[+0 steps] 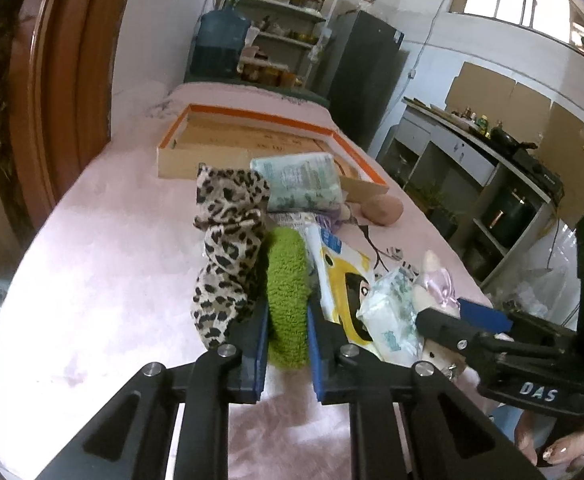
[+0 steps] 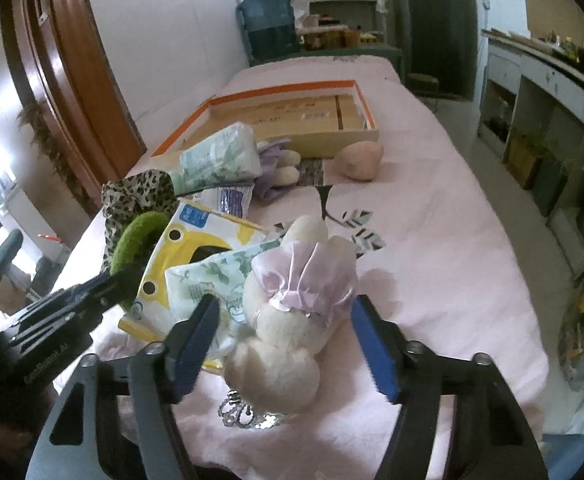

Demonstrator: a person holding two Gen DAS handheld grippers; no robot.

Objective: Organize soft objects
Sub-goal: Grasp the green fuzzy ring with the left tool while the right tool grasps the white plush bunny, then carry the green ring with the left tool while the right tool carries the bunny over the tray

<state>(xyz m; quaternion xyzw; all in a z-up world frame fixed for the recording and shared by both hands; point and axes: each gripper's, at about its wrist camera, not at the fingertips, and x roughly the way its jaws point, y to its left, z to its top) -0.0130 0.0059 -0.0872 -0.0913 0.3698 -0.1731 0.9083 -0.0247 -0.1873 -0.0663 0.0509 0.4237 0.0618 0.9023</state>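
Left wrist view — "DAS" on right gripper [image 1: 461,312] body — legible.

Bare pink surface [image 2: 451,240] lies open right of the plush bunny [image 2: 292,320]. Tissue packs [image 2: 220,156] and a leopard-print cloth [image 1: 228,248] crowd the way to the wooden box [image 2: 292,120].

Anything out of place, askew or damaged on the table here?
Nothing looks damaged or spilled. The soft things lie in a loose heap in front of the empty wooden box, none inside yet: tissue packs, a plush bunny on its side between the open right tongs, and a green scrunchie pinched by the left tongs.
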